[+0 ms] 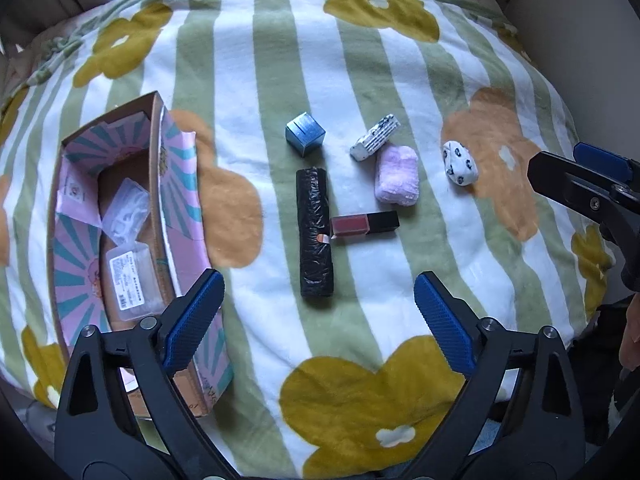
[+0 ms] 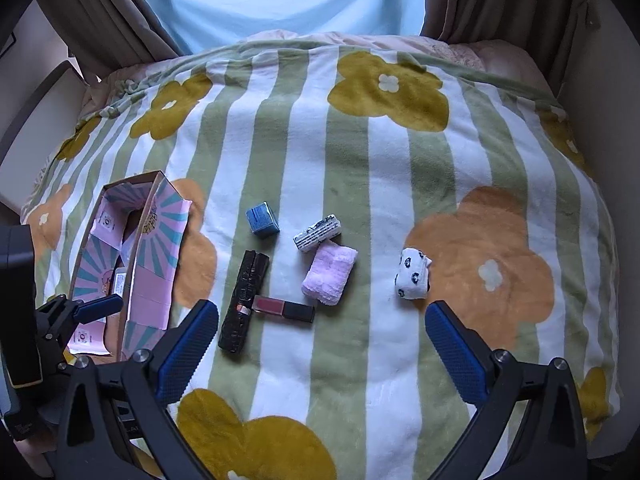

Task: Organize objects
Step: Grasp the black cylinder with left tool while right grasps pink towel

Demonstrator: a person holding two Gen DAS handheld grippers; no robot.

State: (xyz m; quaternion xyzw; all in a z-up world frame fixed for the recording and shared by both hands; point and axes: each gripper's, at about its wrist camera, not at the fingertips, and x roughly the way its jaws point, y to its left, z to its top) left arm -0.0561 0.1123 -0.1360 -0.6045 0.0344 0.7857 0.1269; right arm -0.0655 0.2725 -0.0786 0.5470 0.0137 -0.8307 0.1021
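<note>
On the striped flower blanket (image 1: 360,80) lie a small blue box (image 1: 305,134), a black roll (image 1: 315,232), a red-and-black lipstick (image 1: 364,225), a pink fluffy bundle (image 1: 397,176), a white patterned packet (image 1: 375,137) and a white spotted sock (image 1: 460,162). All also show in the right wrist view: box (image 2: 262,219), roll (image 2: 243,305), lipstick (image 2: 284,307), bundle (image 2: 329,271), packet (image 2: 317,233), sock (image 2: 413,273). My left gripper (image 1: 320,320) is open and empty, just short of the roll. My right gripper (image 2: 322,354) is open and empty, short of the lipstick.
An open cardboard box with pink and teal lining (image 1: 80,216) sits at the left, holding clear plastic cases (image 1: 132,280); it also shows in the right wrist view (image 2: 140,264). Curtains (image 2: 100,12) and a wall stand behind the bed.
</note>
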